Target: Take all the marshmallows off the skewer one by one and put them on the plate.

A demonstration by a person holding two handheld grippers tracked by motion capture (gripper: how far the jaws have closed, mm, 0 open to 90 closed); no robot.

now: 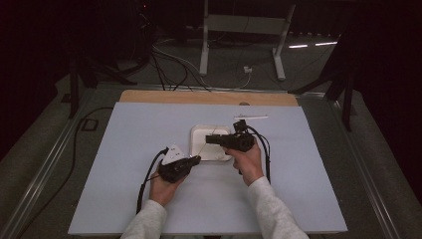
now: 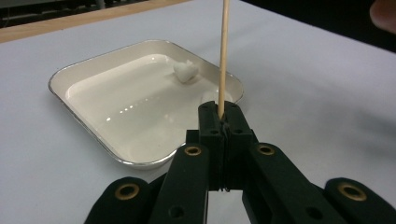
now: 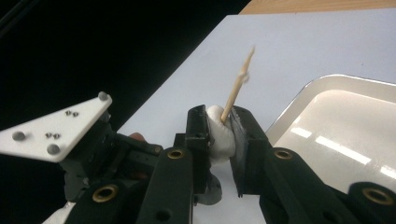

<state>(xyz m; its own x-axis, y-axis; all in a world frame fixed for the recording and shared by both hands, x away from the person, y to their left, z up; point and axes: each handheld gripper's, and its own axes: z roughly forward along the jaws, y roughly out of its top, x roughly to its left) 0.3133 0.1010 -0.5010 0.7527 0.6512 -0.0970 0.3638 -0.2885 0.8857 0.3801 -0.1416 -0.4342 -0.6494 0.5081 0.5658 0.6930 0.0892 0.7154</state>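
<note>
The left claw [image 2: 219,119] is clamped tight on the lower end of a thin wooden skewer [image 2: 223,56], which stands up from its tips over the near right corner of the white tray [image 2: 79,74]. The right claw [image 3: 219,123] is squeezing a soft white marshmallow [image 3: 219,135], and the skewer's splintered tip [image 3: 243,74] pokes out past it, so the marshmallow looks already threaded on.

Here is where it could slip. The marshmallow is bulging between the pads; a harder squeeze could mash it or make it stick to the claw when the person lets go. The skewer is slender and held only at its end, so a sideways push from the right hand [image 1: 247,162] could bend it, snap it, or twist it out of the left grip. A second marshmallow [image 2: 186,71] sits in the tray's far right corner on the bench [image 1: 149,199], waiting its turn.
</note>
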